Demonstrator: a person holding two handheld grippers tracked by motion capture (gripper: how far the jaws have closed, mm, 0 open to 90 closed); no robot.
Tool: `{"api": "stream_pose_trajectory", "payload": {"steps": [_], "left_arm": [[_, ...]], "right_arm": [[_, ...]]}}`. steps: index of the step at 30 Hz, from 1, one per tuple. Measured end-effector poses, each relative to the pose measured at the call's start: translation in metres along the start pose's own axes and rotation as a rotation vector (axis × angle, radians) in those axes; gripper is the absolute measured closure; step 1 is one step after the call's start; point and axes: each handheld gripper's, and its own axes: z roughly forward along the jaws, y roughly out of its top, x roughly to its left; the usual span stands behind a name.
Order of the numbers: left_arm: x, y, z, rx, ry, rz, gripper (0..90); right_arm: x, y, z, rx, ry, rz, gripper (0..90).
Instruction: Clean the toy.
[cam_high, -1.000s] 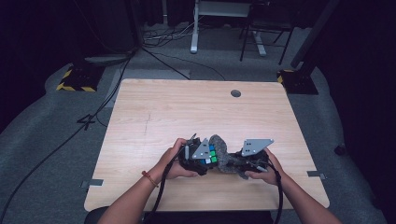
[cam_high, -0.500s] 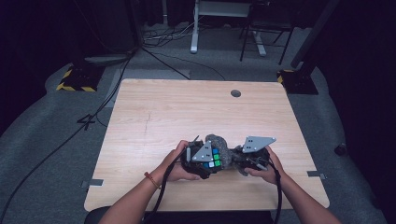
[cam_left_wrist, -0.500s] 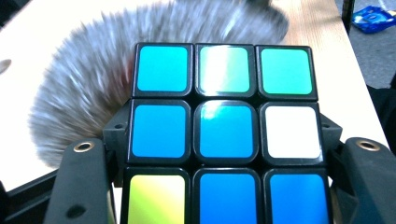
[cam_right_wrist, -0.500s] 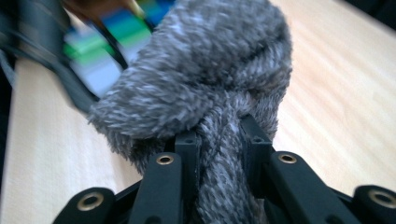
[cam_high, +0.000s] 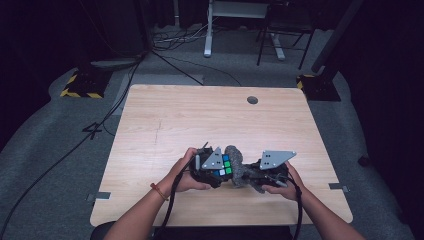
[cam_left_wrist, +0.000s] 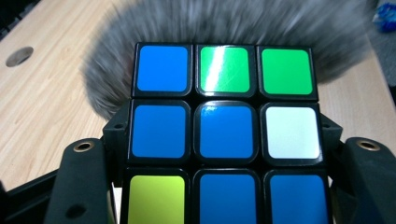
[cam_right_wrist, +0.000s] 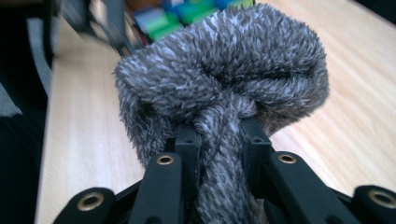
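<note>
My left claw (cam_high: 216, 169) is clamped on a puzzle cube (cam_left_wrist: 224, 135), held just above the near middle of the table (cam_high: 200, 120), its far edge against the fuzzy grey pouch (cam_right_wrist: 224, 93) that my right claw (cam_high: 260, 176) pinches by a bunched fold. The risk, I judge, is the slick, hard-cornered cube snagging the floppy pile and folding the mouth shut, or the soft plush slipping from my pinch. Glossy plastic tiles meet shaggy, yielding fabric.

Pale wooden table (cam_high: 165, 125) with round grommet hole (cam_high: 252, 100) — grey carpet (cam_high: 55, 145), cables (cam_high: 170, 55) beyond.
</note>
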Motion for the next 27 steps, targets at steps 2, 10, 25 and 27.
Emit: {"api": "stream_pose_trajectory", "payload": {"steps": [2, 10, 25, 27], "left_arm": [[-0.002, 0.0, 0.004, 0.009, -0.01, 0.001, 33.4], [-0.011, 0.004, 0.015, 0.027, -0.035, 0.025, 33.4], [0.003, 0.004, -0.014, -0.054, 0.015, -0.004, 33.4], [0.006, 0.001, -0.014, -0.045, 0.024, -0.019, 33.4]], "right_arm": [[0.003, 0.004, -0.001, -0.009, -0.015, -0.017, 74.4], [0.0, 0.007, -0.005, -0.043, -0.06, -0.01, 74.2], [-0.003, -0.006, 0.009, 0.058, -0.032, 0.013, 74.3], [-0.001, -0.004, 0.008, 0.038, -0.025, 0.001, 74.3]]}}
